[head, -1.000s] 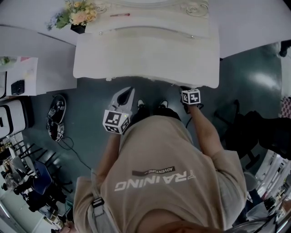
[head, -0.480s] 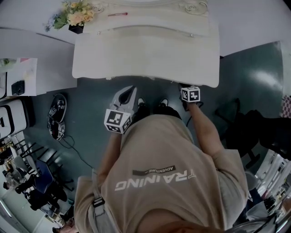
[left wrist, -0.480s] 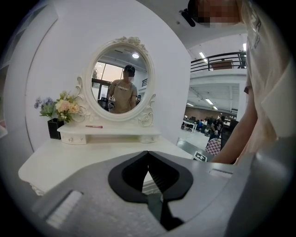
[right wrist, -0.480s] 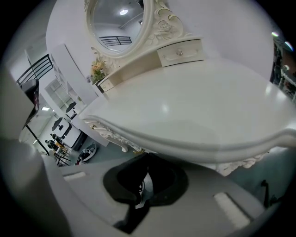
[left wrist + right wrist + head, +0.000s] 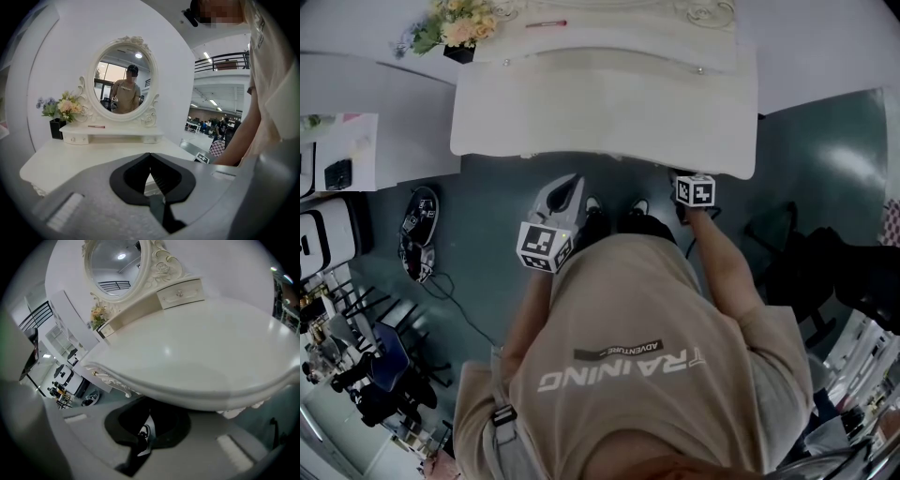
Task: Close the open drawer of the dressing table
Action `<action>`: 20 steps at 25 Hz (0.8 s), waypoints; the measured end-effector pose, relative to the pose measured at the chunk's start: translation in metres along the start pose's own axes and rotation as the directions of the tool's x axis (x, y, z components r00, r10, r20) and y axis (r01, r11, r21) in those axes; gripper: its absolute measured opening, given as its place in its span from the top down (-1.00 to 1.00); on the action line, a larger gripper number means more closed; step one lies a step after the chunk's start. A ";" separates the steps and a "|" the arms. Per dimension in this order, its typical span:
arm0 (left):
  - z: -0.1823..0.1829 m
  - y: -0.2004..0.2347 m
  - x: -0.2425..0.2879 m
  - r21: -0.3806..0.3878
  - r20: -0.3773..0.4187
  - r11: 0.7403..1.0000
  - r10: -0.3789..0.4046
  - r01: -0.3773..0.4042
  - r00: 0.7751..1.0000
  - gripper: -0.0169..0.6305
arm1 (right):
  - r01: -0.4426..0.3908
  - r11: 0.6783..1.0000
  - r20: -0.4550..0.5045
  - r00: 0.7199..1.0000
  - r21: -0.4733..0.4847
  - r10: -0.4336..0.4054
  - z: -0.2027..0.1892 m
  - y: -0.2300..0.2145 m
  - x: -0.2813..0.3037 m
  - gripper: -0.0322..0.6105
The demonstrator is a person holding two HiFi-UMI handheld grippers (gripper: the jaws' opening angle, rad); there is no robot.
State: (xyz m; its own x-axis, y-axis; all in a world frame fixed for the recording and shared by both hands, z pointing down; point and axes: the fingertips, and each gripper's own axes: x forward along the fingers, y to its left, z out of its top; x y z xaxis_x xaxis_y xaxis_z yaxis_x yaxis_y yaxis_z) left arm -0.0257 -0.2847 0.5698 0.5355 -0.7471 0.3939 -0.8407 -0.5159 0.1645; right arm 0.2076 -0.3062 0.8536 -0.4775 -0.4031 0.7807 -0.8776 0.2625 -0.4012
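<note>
Barely anything has shifted — both claws pressed together, the right gripper point(image 5: 149, 414) stays under the dressing table's point(image 5: 600, 112) front edge, the left gripper point(image 5: 150, 155) idle — so the drawer seems pushed home.

White dressing table point(image 5: 602, 111), glossy curved top, carved scalloped front edge, front drawer apparently tucked under the overhang.

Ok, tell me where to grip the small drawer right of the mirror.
Probably its round knob, centred on the drawer front, approached straight from the front of the dressing table: the face looks flat otherwise, offering nothing else to pinch.
</note>
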 end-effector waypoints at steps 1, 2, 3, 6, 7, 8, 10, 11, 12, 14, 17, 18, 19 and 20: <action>-0.001 0.001 -0.001 0.001 -0.001 1.000 -0.001 0.001 1.000 0.92 | -0.003 1.000 0.001 1.000 0.004 0.003 0.000 0.001 0.001 0.89; -0.001 0.001 -0.002 0.002 -0.001 1.000 -0.002 0.002 1.000 0.92 | -0.005 1.000 -0.001 1.000 0.004 0.005 0.001 0.001 0.001 0.89; -0.001 0.001 -0.002 0.004 0.000 1.000 -0.005 0.005 1.000 0.92 | -0.004 1.000 -0.007 1.000 0.002 0.004 0.000 0.001 0.000 0.89; -0.003 0.000 -0.008 0.002 0.004 1.000 -0.020 0.020 1.000 0.92 | 0.010 1.000 -0.037 0.999 -0.012 -0.010 -0.006 0.002 -0.006 0.89; -0.004 0.000 -0.011 0.003 0.005 1.000 -0.026 0.026 1.000 0.92 | 0.012 1.000 -0.043 0.999 -0.016 -0.013 -0.008 0.005 -0.008 0.89; -0.004 0.002 -0.014 0.005 0.006 0.999 -0.033 0.033 0.999 0.92 | 0.011 1.000 -0.044 0.999 -0.018 -0.012 -0.010 0.008 -0.010 0.89; -0.005 0.003 -0.017 0.009 0.010 0.999 -0.049 0.049 0.999 0.92 | 0.001 1.000 -0.043 0.999 -0.018 -0.002 -0.013 0.017 -0.014 0.89; -0.006 0.004 -0.018 0.012 0.010 0.998 -0.058 0.058 0.998 0.92 | -0.005 1.000 -0.043 0.999 -0.022 0.004 -0.015 0.021 -0.016 0.89; -0.007 0.003 -0.018 0.017 0.009 0.997 -0.069 0.069 0.998 0.92 | -0.008 0.999 -0.043 0.999 -0.031 0.007 -0.017 0.025 -0.019 0.89; -0.009 0.003 -0.019 0.025 0.008 0.996 -0.091 0.091 0.996 0.92 | -0.018 0.999 -0.040 0.999 -0.050 0.016 -0.021 0.036 -0.026 0.89; -0.014 0.001 -0.023 0.028 0.007 0.992 -0.123 0.123 0.992 0.93 | -0.043 0.997 -0.008 0.999 -0.061 0.043 -0.020 0.059 -0.040 0.89; -0.016 0.001 -0.024 0.029 0.006 0.991 -0.134 0.134 0.991 0.92 | -0.050 0.996 0.006 0.999 -0.071 0.051 -0.018 0.067 -0.046 0.89; -0.016 0.000 -0.025 0.034 0.006 0.989 -0.145 0.144 0.989 0.93 | -0.058 0.995 0.019 0.998 -0.087 0.060 -0.014 0.076 -0.050 0.89; -0.016 0.001 -0.026 0.041 0.008 0.987 -0.154 0.153 0.988 0.92 | -0.069 0.992 0.034 0.997 -0.105 0.073 -0.010 0.085 -0.054 0.89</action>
State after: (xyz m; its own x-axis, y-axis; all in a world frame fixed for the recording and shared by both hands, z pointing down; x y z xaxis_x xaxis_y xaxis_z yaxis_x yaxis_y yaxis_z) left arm -0.0417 -0.2588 0.5741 0.6592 -0.6622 0.3564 -0.7446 -0.6412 0.1858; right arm 0.1592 -0.2534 0.7816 -0.5410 -0.4124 0.7329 -0.8334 0.3797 -0.4015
